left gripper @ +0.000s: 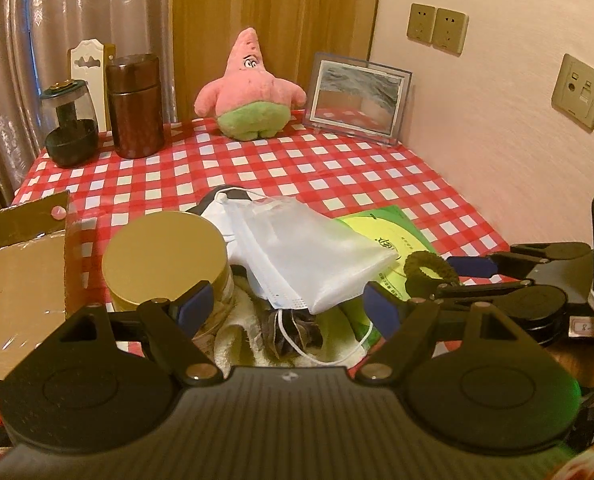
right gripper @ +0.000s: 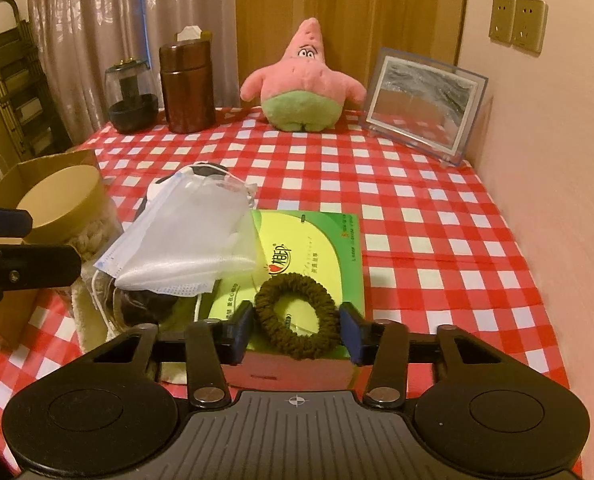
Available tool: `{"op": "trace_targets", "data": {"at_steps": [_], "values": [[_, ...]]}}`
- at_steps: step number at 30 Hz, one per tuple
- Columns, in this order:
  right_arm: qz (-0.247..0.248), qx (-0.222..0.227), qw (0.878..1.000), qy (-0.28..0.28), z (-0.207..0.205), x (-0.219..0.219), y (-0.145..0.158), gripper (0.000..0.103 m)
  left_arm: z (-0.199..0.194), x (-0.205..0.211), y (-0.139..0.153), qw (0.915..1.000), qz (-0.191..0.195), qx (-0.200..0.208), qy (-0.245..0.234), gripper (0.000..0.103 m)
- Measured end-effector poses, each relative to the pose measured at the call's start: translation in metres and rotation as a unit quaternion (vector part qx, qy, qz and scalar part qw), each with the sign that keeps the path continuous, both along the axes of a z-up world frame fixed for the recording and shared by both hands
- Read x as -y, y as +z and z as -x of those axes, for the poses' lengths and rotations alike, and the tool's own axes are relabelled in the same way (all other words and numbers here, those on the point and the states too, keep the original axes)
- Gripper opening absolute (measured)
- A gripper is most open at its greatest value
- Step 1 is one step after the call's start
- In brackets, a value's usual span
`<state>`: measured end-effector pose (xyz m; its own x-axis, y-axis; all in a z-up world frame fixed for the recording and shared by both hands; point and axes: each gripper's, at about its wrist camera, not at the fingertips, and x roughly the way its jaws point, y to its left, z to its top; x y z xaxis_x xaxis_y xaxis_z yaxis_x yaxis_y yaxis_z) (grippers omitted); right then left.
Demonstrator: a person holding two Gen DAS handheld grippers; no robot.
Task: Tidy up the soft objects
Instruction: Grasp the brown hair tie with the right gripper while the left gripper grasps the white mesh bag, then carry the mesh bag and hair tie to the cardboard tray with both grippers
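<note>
A dark olive hair scrunchie (right gripper: 295, 316) lies on a green tissue box (right gripper: 317, 248). My right gripper (right gripper: 297, 320) is shut on it, one blue pad touching each side. In the left wrist view the scrunchie (left gripper: 425, 276) shows at the right with the right gripper (left gripper: 457, 276) around it. My left gripper (left gripper: 289, 300) stands open above a pile: white face masks and a white pouch (left gripper: 313, 256) over a cream towel (left gripper: 241, 332). Nothing is pressed between its pads. A pink star plush (left gripper: 251, 88) sits upright at the table's far edge.
A gold-lidded jar (left gripper: 165, 256) stands left of the pile, beside an open cardboard box (left gripper: 17, 280). At the back stand a brown canister (left gripper: 135, 108), a dark glass jar (left gripper: 71, 120) and a picture frame (left gripper: 357, 100). A wall runs along the right.
</note>
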<state>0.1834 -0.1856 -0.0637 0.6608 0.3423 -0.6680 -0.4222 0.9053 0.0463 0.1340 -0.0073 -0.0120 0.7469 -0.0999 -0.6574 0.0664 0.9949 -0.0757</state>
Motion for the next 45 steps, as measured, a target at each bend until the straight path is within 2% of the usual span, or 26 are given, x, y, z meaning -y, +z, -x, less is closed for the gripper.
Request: {"op": "trace_targets", "data": {"at_steps": [3, 10, 17, 21, 28, 30, 32, 36, 40, 45], "values": [[-0.001, 0.001, 1.0, 0.0, 0.002, 0.001, 0.002, 0.021, -0.001, 0.002, 0.001, 1.0, 0.0, 0.002, -0.002, 0.08], [-0.024, 0.018, 0.999, -0.036, 0.007, 0.023, 0.017, 0.019, -0.005, 0.012, 0.001, 0.9998, -0.004, 0.006, -0.018, 0.078], [-0.033, 0.019, 0.997, -0.061, 0.005, 0.044, 0.027, 0.019, -0.019, 0.04, -0.006, 0.9964, -0.05, 0.015, -0.067, 0.063], [-0.036, 0.021, 0.997, -0.064, 0.003, 0.05, 0.029, 0.019, -0.032, 0.06, -0.019, 0.9912, -0.093, 0.011, -0.093, 0.049], [-0.038, 0.017, 0.997, -0.068, 0.002, 0.054, 0.026, 0.019, -0.047, 0.078, -0.042, 0.9792, -0.162, 0.004, -0.121, 0.037], [-0.04, 0.016, 0.997, -0.07, 0.002, 0.055, 0.026, 0.019, -0.05, 0.08, -0.046, 0.9769, -0.171, -0.001, -0.128, 0.025], [-0.04, 0.015, 0.997, -0.07, 0.002, 0.055, 0.026, 0.019, -0.052, 0.081, -0.05, 0.9748, -0.183, -0.001, -0.128, 0.017], [-0.04, 0.015, 0.997, -0.07, 0.003, 0.055, 0.026, 0.019, -0.054, 0.079, -0.049, 0.9749, -0.183, 0.0, -0.126, 0.008], [-0.042, 0.017, 0.997, -0.068, 0.006, 0.054, 0.029, 0.019, -0.051, 0.077, -0.042, 0.976, -0.179, 0.008, -0.124, 0.004], [-0.044, 0.021, 0.997, -0.065, 0.011, 0.051, 0.036, 0.019, -0.042, 0.065, -0.023, 0.9842, -0.135, 0.017, -0.113, 0.003]]}}
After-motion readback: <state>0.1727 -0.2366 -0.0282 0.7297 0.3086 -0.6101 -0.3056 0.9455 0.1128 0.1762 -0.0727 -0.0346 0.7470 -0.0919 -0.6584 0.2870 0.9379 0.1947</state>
